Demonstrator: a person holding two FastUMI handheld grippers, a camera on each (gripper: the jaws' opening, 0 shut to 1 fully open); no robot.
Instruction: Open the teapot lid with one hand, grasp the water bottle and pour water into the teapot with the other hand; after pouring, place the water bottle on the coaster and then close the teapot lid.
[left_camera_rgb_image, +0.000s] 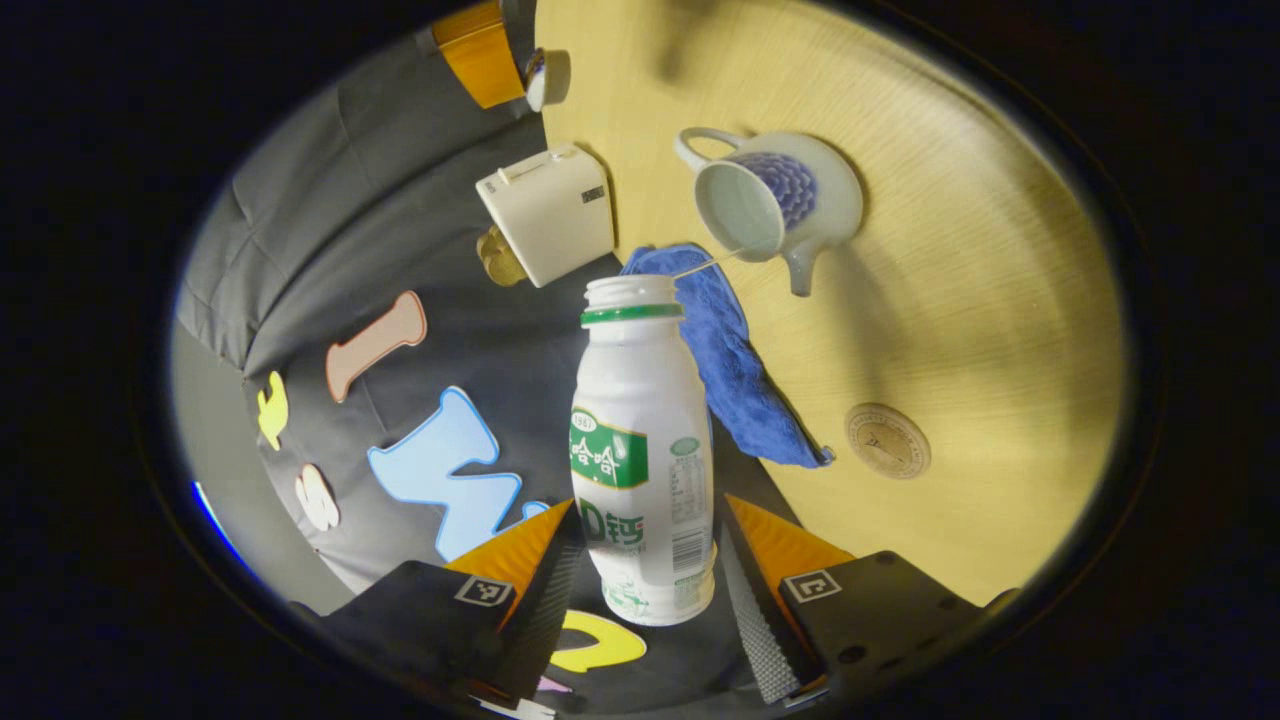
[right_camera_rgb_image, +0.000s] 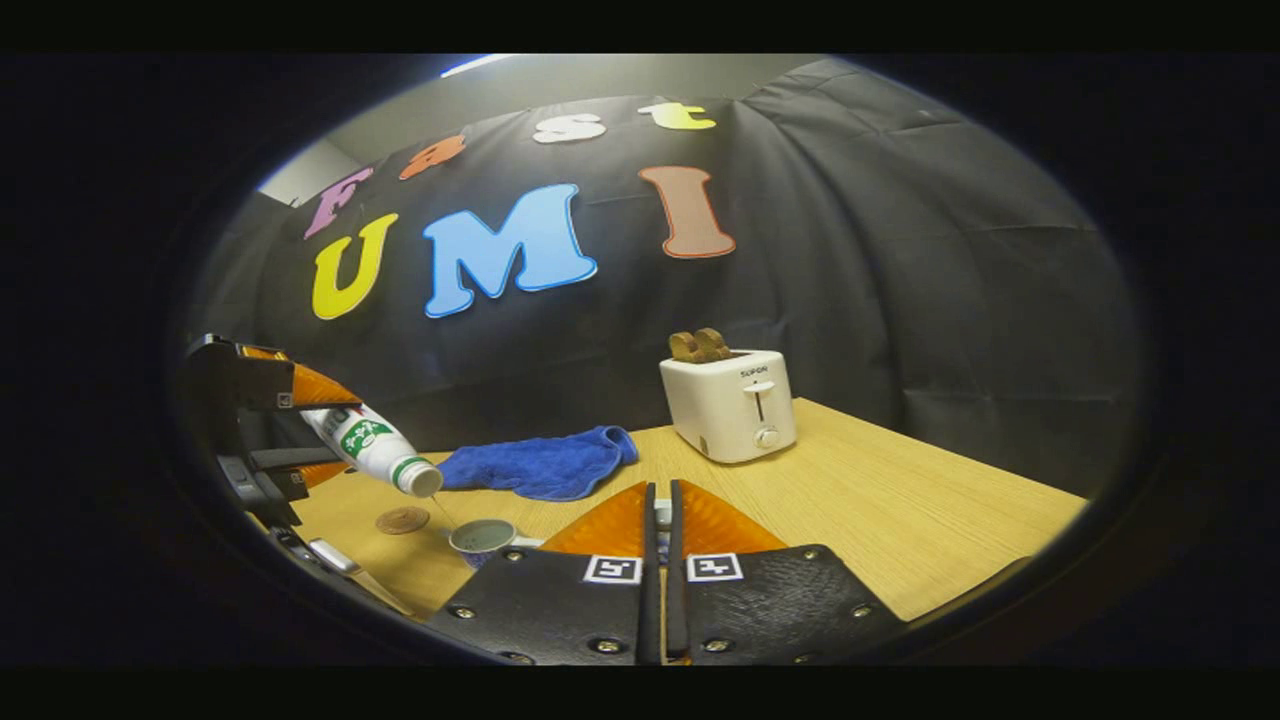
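My left gripper (left_camera_rgb_image: 648, 535) is shut on the white water bottle (left_camera_rgb_image: 640, 440), which is uncapped and tilted mouth-down. A thin stream runs from its mouth into the open white-and-blue teapot (left_camera_rgb_image: 775, 200) on the wooden table (left_camera_rgb_image: 1000, 300). The right gripper view shows the same bottle (right_camera_rgb_image: 365, 438) in the left gripper (right_camera_rgb_image: 300, 432), tipped over the teapot (right_camera_rgb_image: 482, 536). My right gripper (right_camera_rgb_image: 660, 488) is shut on the teapot lid (right_camera_rgb_image: 661, 515), of which only a small white bit shows between the fingers. The left gripper view shows that gripper (left_camera_rgb_image: 485, 50) holding the lid (left_camera_rgb_image: 545, 78) away from the pot. A round coaster (left_camera_rgb_image: 887, 440) lies bare.
A blue cloth (left_camera_rgb_image: 735, 360) lies between the bottle and the teapot, beside the coaster (right_camera_rgb_image: 402, 519). A white toaster (right_camera_rgb_image: 730, 403) with bread in it stands at the back of the table near the black cloth wall.
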